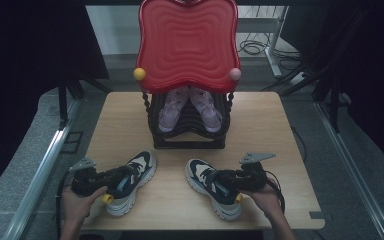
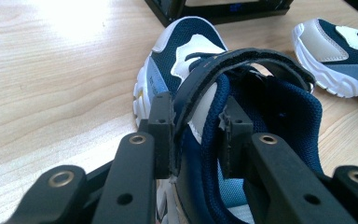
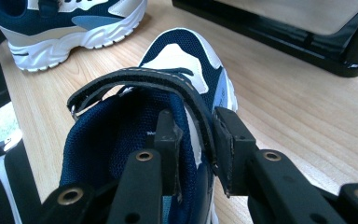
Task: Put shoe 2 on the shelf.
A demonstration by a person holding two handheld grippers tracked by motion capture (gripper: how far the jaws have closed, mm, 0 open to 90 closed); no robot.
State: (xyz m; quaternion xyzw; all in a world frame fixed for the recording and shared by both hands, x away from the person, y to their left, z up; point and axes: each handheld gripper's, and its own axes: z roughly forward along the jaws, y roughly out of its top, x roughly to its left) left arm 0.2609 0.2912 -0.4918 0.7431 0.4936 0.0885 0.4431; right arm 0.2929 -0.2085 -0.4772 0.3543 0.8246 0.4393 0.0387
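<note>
Two navy-and-white sneakers lie on the wooden table, toes toward the rack. The left sneaker has its outer side wall and strap pinched between the jaws of my left gripper; in the left gripper view one jaw is outside and one inside the left sneaker, with the left gripper shut on it. My right gripper clamps the collar wall of the right sneaker the same way. In the right gripper view, the right gripper holds the right sneaker.
A black shoe rack with a red wavy top stands at the table's far middle, holding a pair of pink sandals. Bare wood lies between the sneakers and at both sides. The table's front edge is just behind the hands.
</note>
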